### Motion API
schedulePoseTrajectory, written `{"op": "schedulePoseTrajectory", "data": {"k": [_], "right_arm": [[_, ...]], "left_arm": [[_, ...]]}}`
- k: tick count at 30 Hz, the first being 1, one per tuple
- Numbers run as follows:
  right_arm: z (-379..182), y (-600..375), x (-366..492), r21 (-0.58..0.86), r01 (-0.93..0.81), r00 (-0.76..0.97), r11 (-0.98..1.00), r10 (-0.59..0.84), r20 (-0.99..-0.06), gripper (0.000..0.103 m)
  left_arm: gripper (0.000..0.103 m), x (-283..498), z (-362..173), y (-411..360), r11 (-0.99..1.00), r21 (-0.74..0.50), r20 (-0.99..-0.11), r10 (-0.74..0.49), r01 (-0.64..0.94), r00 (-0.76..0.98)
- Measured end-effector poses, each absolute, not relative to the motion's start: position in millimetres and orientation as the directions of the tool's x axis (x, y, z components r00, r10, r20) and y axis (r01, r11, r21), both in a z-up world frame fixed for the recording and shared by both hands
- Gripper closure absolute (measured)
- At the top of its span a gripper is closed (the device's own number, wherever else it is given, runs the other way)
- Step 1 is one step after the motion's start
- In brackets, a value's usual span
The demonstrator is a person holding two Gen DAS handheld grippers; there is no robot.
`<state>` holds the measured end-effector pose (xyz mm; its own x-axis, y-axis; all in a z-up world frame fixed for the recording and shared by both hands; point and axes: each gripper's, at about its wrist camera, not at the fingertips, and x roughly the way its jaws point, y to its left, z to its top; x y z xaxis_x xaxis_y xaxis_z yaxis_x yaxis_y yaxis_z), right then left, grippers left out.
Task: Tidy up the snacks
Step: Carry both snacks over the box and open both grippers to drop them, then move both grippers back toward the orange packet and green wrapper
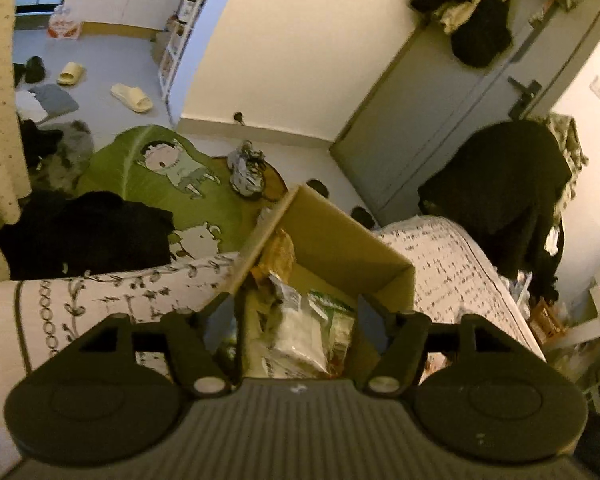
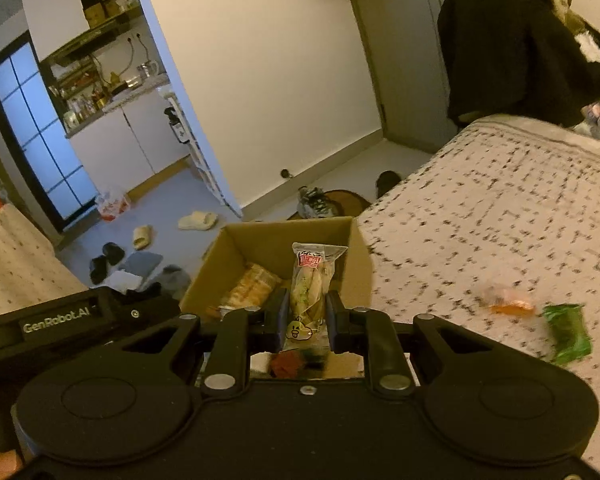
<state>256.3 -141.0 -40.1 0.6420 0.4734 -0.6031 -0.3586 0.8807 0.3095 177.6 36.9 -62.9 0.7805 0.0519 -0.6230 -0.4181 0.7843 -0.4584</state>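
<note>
Clamped between the right tongs [image 2: 308,314] is a clear-wrapped bread snack [image 2: 310,280], held upright over the open cardboard box [image 2: 352,248] that stands at the edge of the bed [image 2: 500,220]. The left tongs [image 1: 292,312] are spread apart above the same box, with nothing pressed between them; packets [image 1: 300,332] already lie below.

The step in hand is judged to be dropping the held snack into the box. It should be lowered until its bottom end is well inside the walls and released only over a free spot beside the orange-brown packet [image 2: 252,286], so that it is not left leaning on the rim. The left tongs are best kept clear of the drop path.

Two more snacks, an orange one [image 2: 510,304] and a green packet [image 2: 568,334], are seen on the bed near the box and are presumably to be collected next.
</note>
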Motion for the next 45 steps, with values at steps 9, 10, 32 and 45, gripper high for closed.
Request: {"op": "schedulePoseTrajectory", "data": {"k": [9, 10, 32, 45], "right_arm": [[-48.6, -128.7, 256.8, 0.308, -0.368, 0.655, 0.877, 0.480, -0.584, 0.066], [-47.6, -131.1, 255.9, 0.302, -0.372, 0.656, 0.878, 0.479, -0.583, 0.062], [3.0, -216.2, 228.7, 0.222, -0.350, 0.678, 0.910, 0.410, -0.611, 0.007], [-5.2, -271.2, 221.0, 0.118, -0.288, 0.697, 0.950, 0.293, -0.654, 0.000]], "left_arm": [[0.029, 166.0, -53.9, 44.0, 0.778, -0.427, -0.651, 0.089, -0.461, 0.754], [0.026, 165.4, -53.1, 43.6, 0.779, -0.422, -0.654, 0.093, -0.465, 0.750], [0.000, 159.0, -27.8, -10.7, 0.837, -0.370, -0.677, 0.054, -0.403, 0.734], [0.000, 157.6, -16.6, -48.0, 0.870, -0.372, -0.662, -0.005, -0.323, 0.750]]}}
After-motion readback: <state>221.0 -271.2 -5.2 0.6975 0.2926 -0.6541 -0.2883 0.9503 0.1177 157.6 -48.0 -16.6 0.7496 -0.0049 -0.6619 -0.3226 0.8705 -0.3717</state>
